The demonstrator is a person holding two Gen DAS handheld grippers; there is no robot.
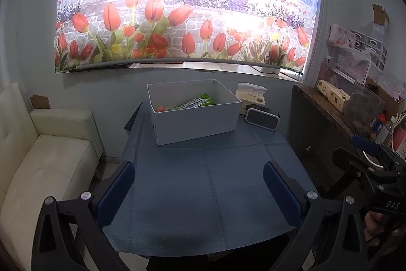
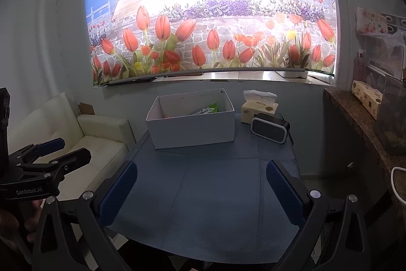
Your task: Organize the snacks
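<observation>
Both tools hang spread wide with nothing between their fingers, above the near edge of the blue-covered table (image 1: 203, 194). The left tool (image 1: 199, 191) and right tool (image 2: 201, 191) sit well apart from the white box (image 1: 195, 118), which stands at the far end of the table. Inside the box lie a green snack packet (image 1: 200, 101) and something small and orange (image 1: 161, 108).
</observation>
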